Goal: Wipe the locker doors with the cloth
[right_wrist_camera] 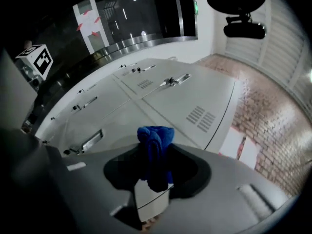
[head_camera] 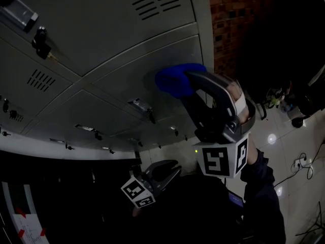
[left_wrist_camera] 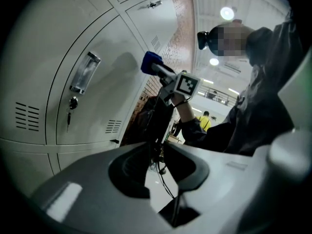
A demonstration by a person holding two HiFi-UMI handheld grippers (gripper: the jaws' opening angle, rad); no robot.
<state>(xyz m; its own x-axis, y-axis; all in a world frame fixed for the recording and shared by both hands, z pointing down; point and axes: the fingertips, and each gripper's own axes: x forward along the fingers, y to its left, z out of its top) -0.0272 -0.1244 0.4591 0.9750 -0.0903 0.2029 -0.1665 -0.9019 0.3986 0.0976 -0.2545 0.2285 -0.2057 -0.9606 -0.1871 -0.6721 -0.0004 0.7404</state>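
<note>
A blue cloth [head_camera: 172, 80] is pressed against a grey locker door [head_camera: 127, 90], near the door's right edge. My right gripper [head_camera: 190, 78] is shut on it; in the right gripper view the cloth [right_wrist_camera: 155, 145] bunches up between the jaws of that gripper [right_wrist_camera: 155, 165]. The left gripper view shows the same cloth [left_wrist_camera: 151, 62] from below, touching the door. My left gripper [head_camera: 170, 168] hangs lower, away from the lockers. Its jaws are together in the left gripper view [left_wrist_camera: 157, 152], with nothing between them.
Several locker doors carry handles [head_camera: 142, 107], vents and a key bunch [head_camera: 41, 42]. A brick wall [head_camera: 233, 19] borders the lockers on the right. Cables lie on the tiled floor [head_camera: 299, 161]. A person in yellow [left_wrist_camera: 205, 121] stands far off.
</note>
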